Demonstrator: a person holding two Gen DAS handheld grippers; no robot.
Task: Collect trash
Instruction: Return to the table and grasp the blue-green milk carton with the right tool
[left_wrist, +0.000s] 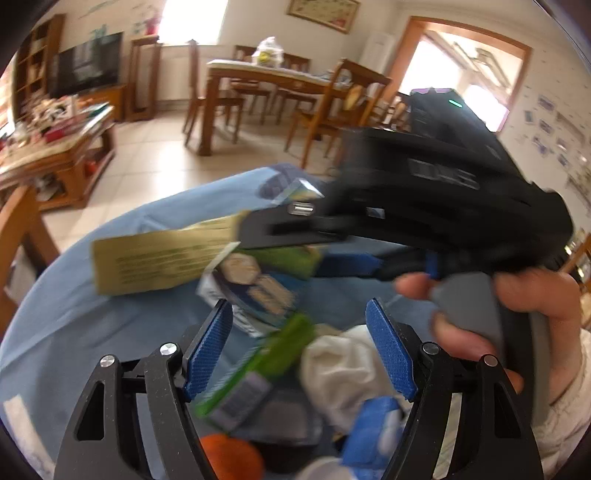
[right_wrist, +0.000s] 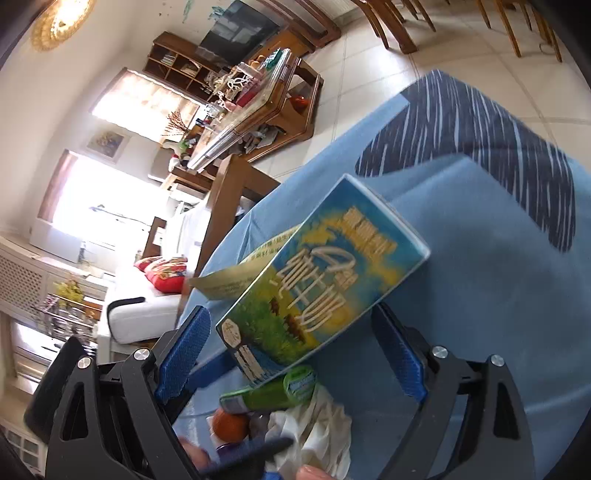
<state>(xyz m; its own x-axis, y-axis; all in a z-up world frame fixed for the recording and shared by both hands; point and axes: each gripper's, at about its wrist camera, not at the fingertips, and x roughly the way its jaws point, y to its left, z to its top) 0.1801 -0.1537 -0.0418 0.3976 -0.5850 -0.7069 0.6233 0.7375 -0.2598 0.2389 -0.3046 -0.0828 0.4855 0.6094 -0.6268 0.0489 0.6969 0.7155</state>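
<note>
Milk carton (right_wrist: 321, 291), blue with green meadow print, lies between the right gripper's (right_wrist: 295, 354) spread jaws.

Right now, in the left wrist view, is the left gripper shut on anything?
No. The left gripper is open, its blue pads apart over the crumpled white tissue.

We hold the left gripper (left_wrist: 299, 347) low with its jaws spread wide, blue pads facing each other. The right gripper (right_wrist: 291, 354) reaches across in front of it, jaws likewise apart. Our right hand (left_wrist: 517, 317) wraps its grey handle, fingers (left_wrist: 417, 286) curled around.
</note>
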